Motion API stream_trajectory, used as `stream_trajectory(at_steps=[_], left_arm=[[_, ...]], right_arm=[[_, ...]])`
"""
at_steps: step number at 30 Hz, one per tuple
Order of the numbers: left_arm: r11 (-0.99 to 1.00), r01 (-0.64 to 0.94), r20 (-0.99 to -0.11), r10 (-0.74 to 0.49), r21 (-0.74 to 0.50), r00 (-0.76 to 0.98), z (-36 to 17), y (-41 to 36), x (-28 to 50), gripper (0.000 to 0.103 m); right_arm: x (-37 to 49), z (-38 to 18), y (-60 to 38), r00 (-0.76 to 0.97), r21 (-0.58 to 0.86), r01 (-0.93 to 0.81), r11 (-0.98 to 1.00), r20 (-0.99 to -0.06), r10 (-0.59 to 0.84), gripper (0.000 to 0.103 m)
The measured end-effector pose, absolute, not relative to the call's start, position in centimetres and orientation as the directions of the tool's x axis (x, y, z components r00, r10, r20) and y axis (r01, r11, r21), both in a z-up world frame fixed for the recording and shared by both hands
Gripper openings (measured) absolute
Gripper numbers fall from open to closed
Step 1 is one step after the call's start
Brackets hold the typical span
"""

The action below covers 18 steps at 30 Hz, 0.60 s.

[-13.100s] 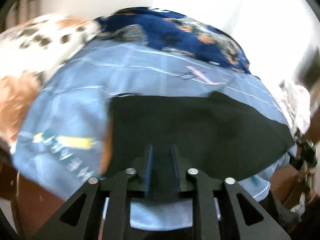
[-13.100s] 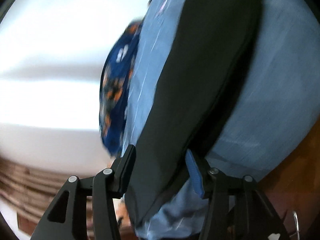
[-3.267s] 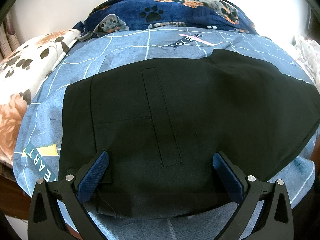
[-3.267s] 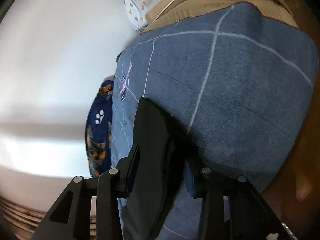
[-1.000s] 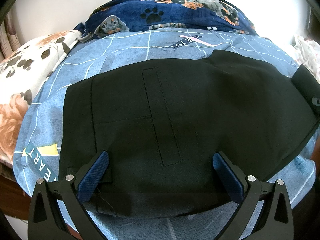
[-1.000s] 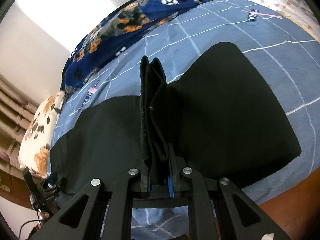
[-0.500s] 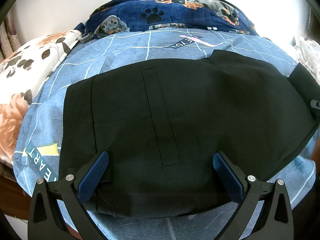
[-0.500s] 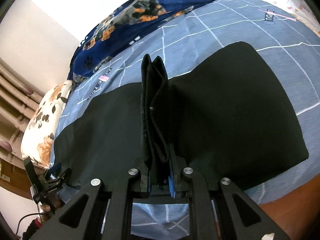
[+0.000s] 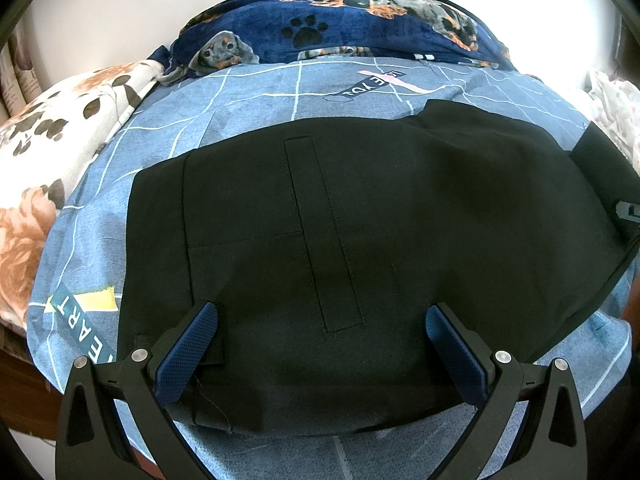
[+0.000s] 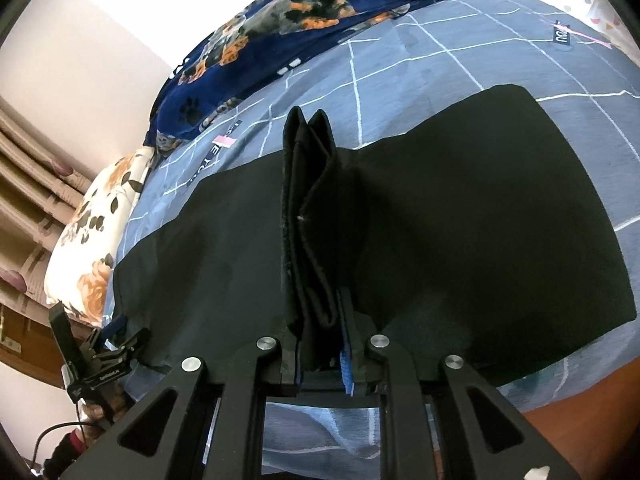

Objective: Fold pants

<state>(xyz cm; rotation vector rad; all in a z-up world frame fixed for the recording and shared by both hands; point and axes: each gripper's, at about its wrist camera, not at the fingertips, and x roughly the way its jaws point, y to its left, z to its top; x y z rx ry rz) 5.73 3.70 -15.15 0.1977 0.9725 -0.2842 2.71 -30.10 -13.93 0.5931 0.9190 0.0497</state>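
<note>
On the bedsheet (image 9: 256, 100), black pants (image 9: 360, 240) lie flat, hem pinched upright.

Blue grid-patterned bedsheet (image 9: 248, 112), navy dog-print blanket (image 9: 352, 20) at its far edge, floral pillow (image 9: 48, 152) alongside.

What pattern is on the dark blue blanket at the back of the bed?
The dark blue blanket has dachshund dogs and black paw prints, clearest in the left wrist view.
</note>
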Motion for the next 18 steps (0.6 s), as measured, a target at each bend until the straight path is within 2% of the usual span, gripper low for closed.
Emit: stream_trajectory(at_steps=[18], left_arm=[[0.946,0.322,-0.834,-0.146,0.04,0.532,-15.1,3.8,5.7,0.103]], right_arm=[[3.4,-14.0,-27.8,0.596,0.459,0.169,0.872,-0.753,0.28,0.023]])
